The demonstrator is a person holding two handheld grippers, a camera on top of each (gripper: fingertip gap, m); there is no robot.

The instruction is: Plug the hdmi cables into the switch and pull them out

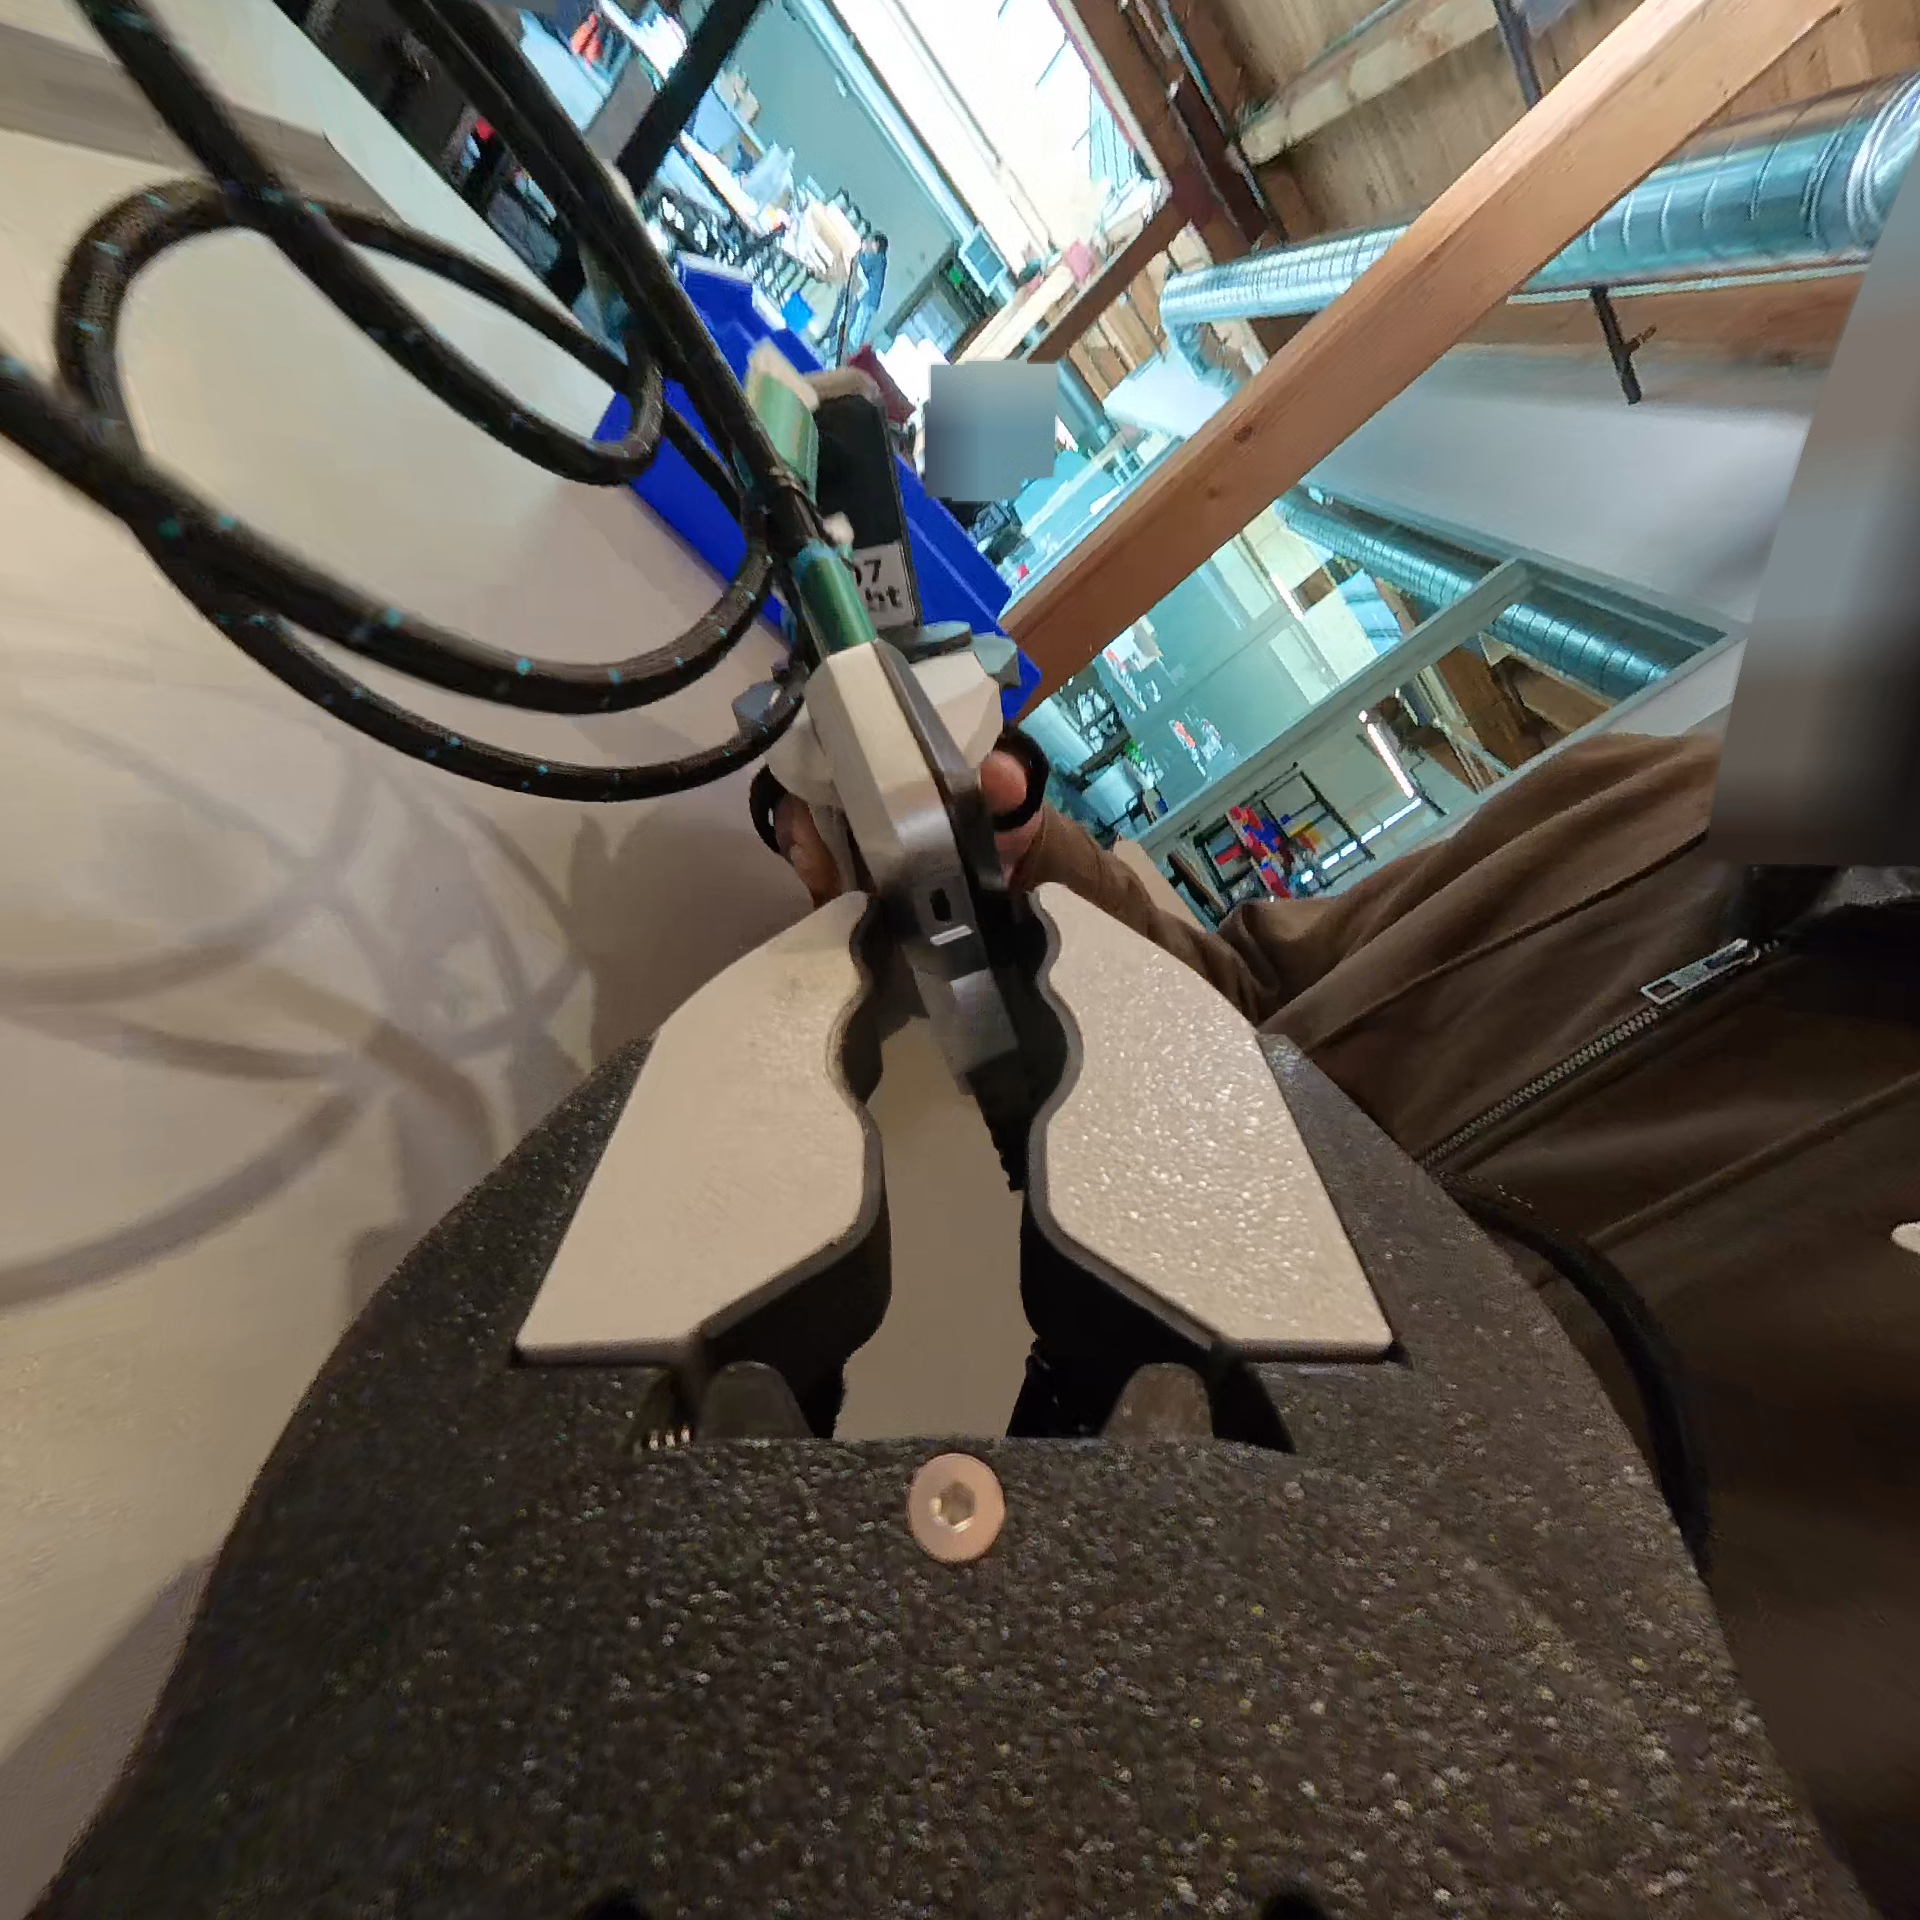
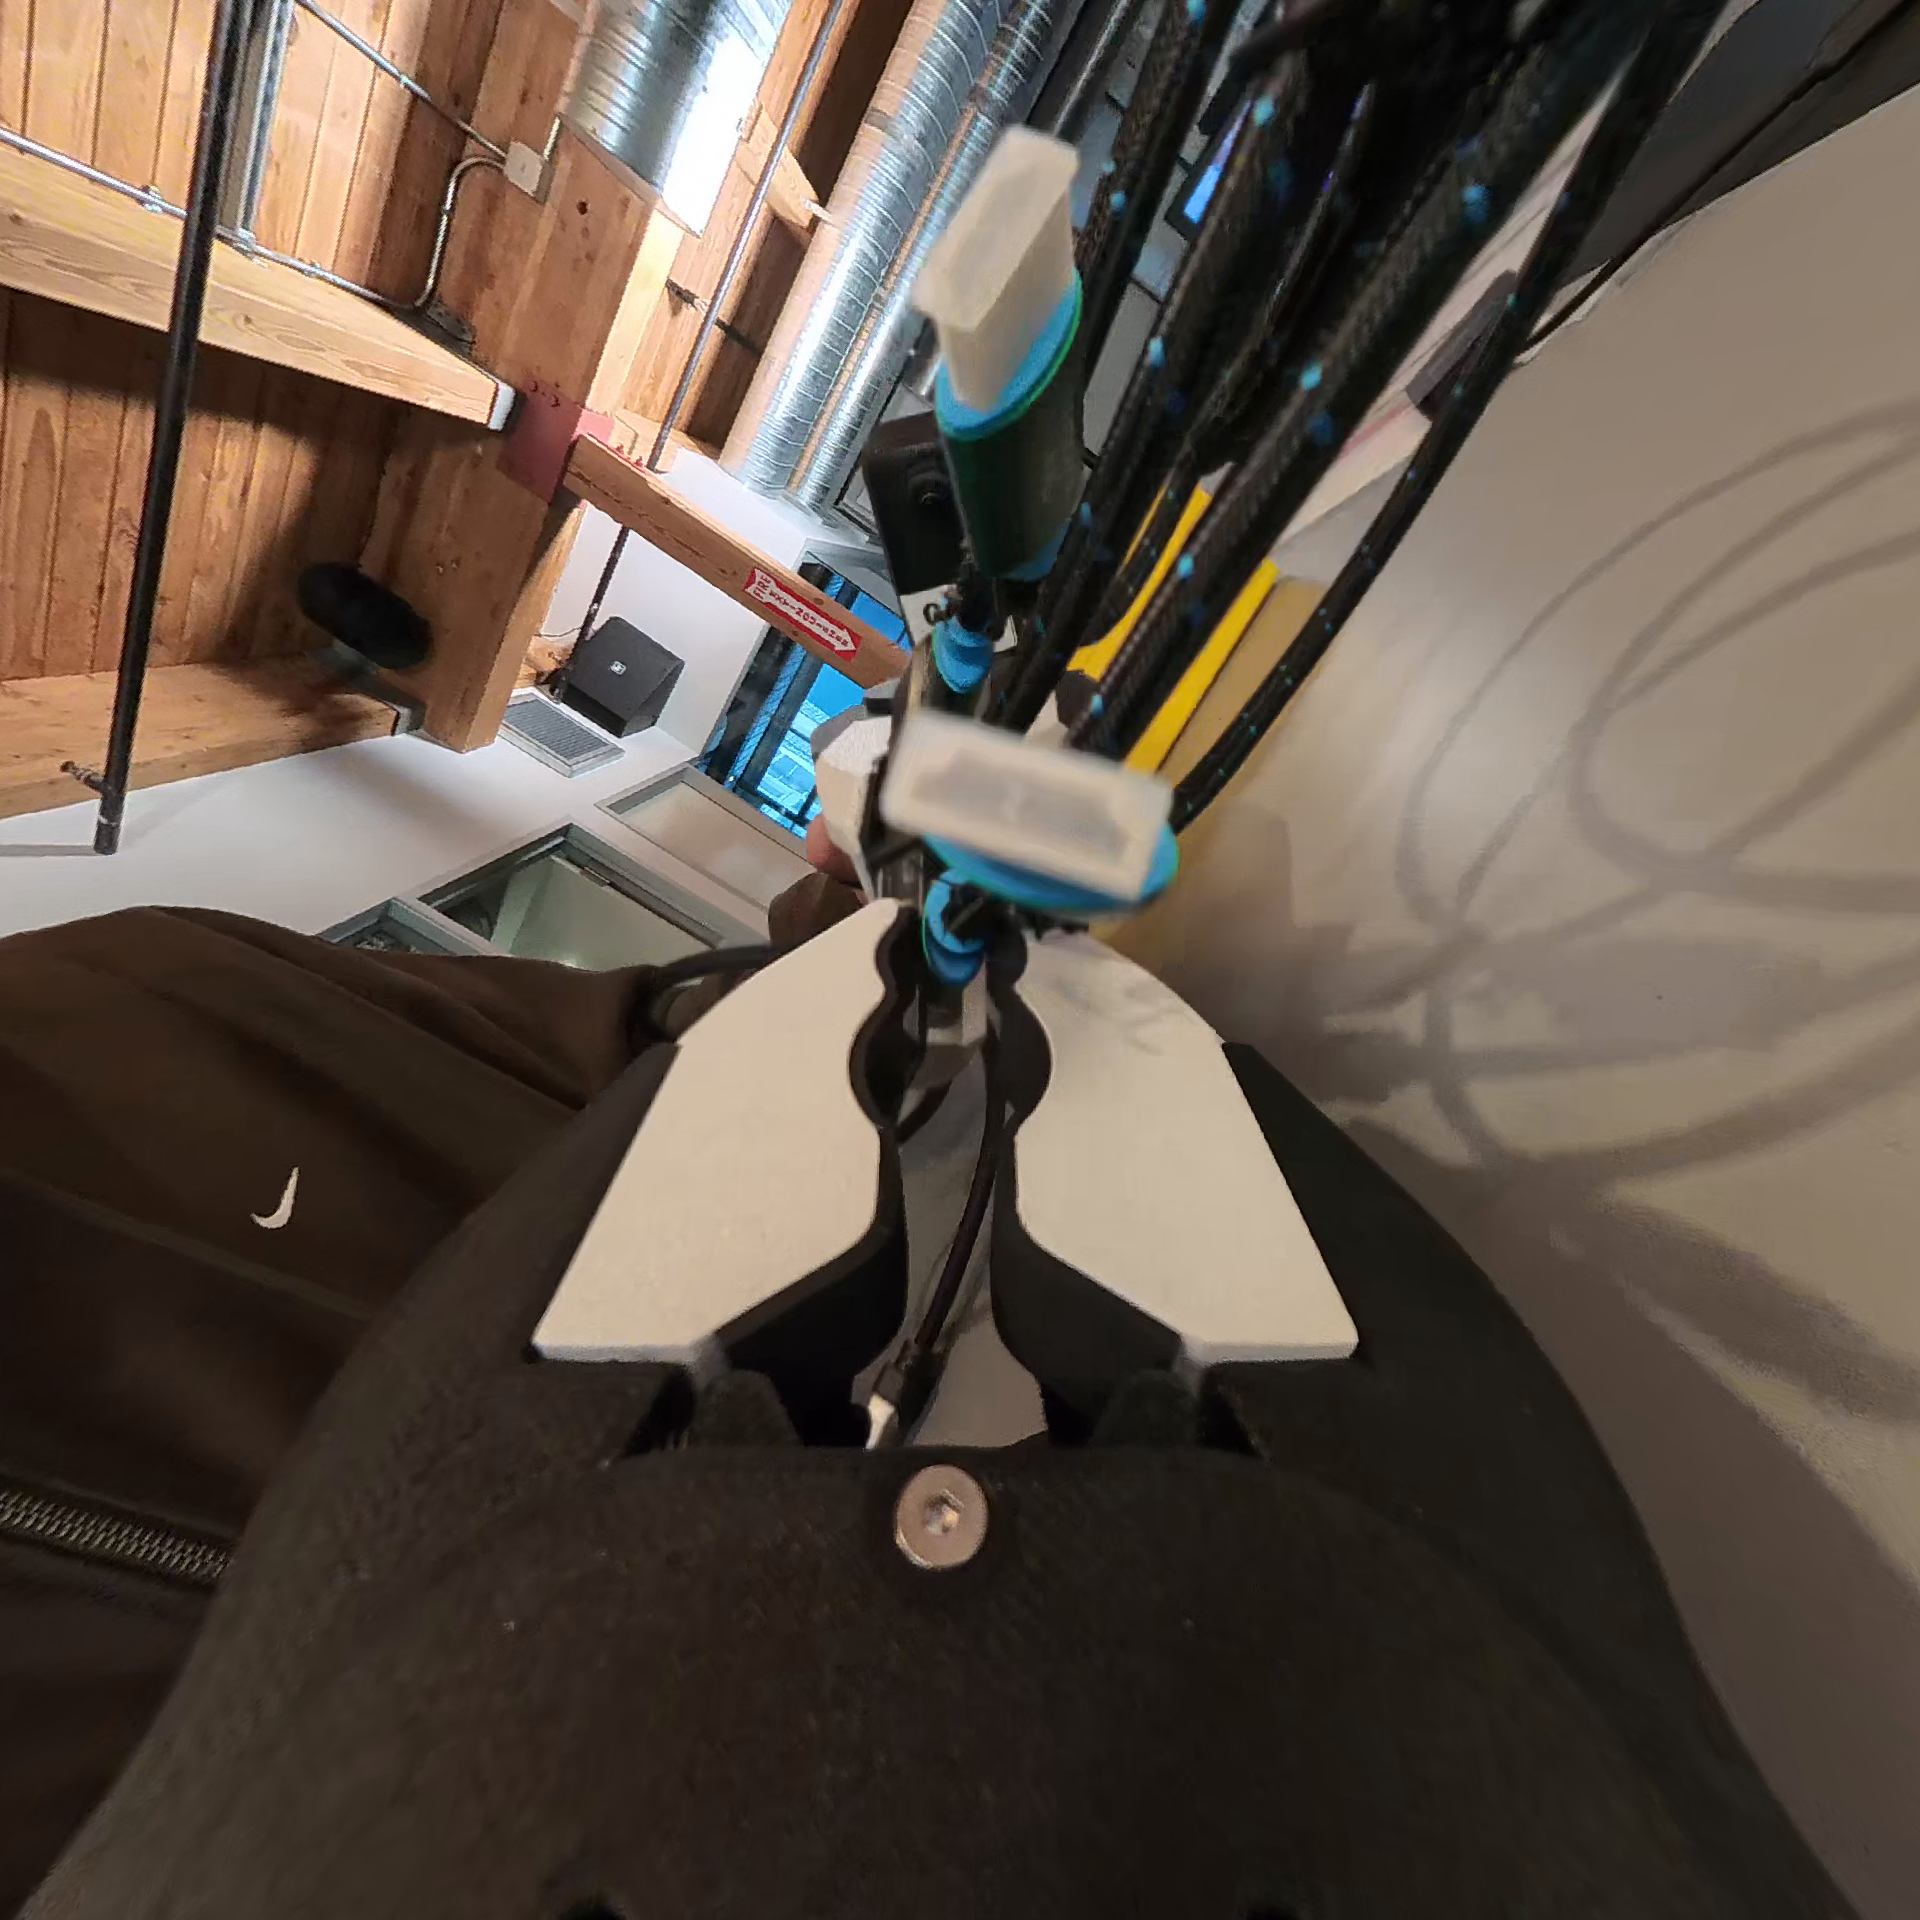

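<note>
The left gripper (image 1: 951, 935) pointed at the right gripper (image 1: 904, 769), which it met tip to tip and saw edge-on. The grey and black tip of the right gripper sat between the left gripper's fingers (image 1: 769, 1091), which stood a little apart. Its black side lay against one pad. Whether both pads pressed on it I cannot tell. A hand (image 1: 805, 842) in a brown sleeve (image 1: 1351, 935) held the right gripper, with fingers through its black loops. Black braided cables (image 1: 343, 613) looped from its rear over the pale counter (image 1: 260, 935). A blue bin (image 1: 956, 561) stood on the counter behind it. A wooden beam (image 1: 1403, 343) and a metal duct (image 1: 1662, 197) ran across the background.

In the right wrist view the fingers were nearly together, with a narrow slot between them. A grey part of the left gripper, a thin black wire (image 2: 961, 1247) and blue beads (image 2: 951, 951) lay in that slot. I cannot tell whether the pads clamped any of them. Just beyond the tips was a blurred white block (image 2: 1023, 821) on a blue disc. Farther off were a green handle (image 2: 1013, 499) and a small black camera (image 2: 914, 509). A dark brown jacket (image 2: 260, 1143) filled the lower left of this view.
</note>
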